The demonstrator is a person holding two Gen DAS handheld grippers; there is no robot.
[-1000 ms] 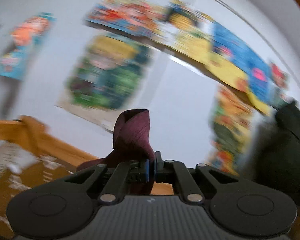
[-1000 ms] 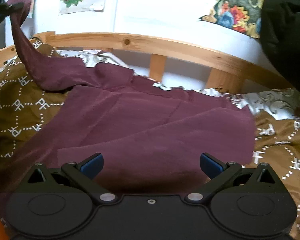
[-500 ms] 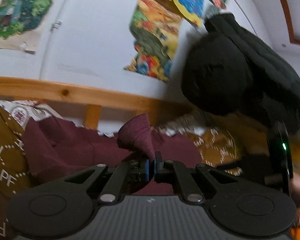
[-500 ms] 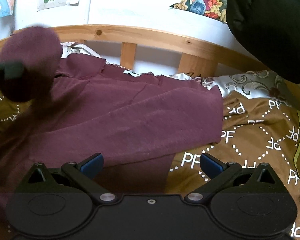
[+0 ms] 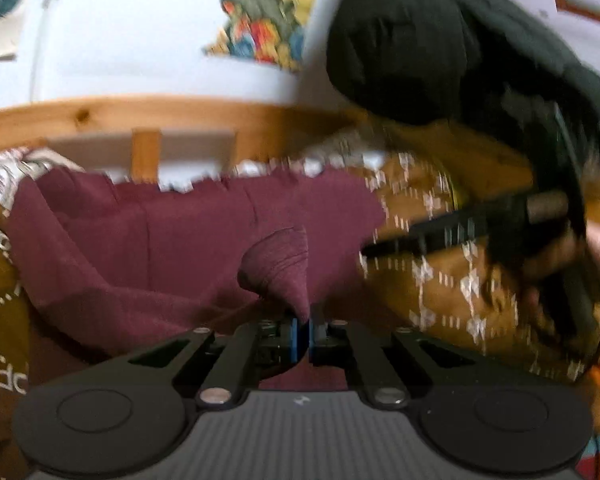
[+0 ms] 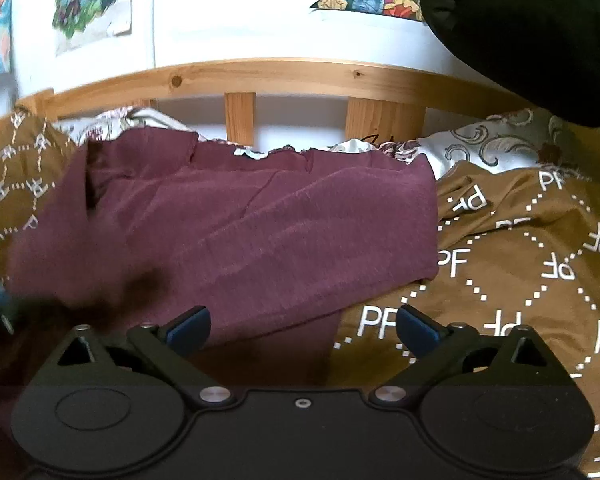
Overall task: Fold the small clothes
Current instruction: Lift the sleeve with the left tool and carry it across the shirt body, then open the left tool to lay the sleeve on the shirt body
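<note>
A maroon garment [image 6: 268, 216] lies spread over a brown patterned bedspread [image 6: 512, 248], partly folded over itself. My left gripper [image 5: 303, 334] is shut on a pinched corner of the maroon garment [image 5: 278, 268], which bunches up above the blue pads and is held low over the cloth. My right gripper [image 6: 303, 326] hovers over the garment's near right edge, its jaws wide and closing slightly, and its pads touch no cloth. In the left wrist view the right gripper [image 5: 460, 228] shows blurred at the right, held by a hand.
A wooden bed rail [image 6: 284, 76] with slats runs behind the garment. A white patterned pillow [image 6: 496, 140] lies at the back right. A black jacket [image 6: 520, 28] hangs at the upper right. Posters [image 6: 92, 4] hang on the white wall.
My left gripper swung down from facing the wall and carried the held corner across, low over the garment. The right gripper slid toward the garment's right edge, and its jaws narrowed a little.
</note>
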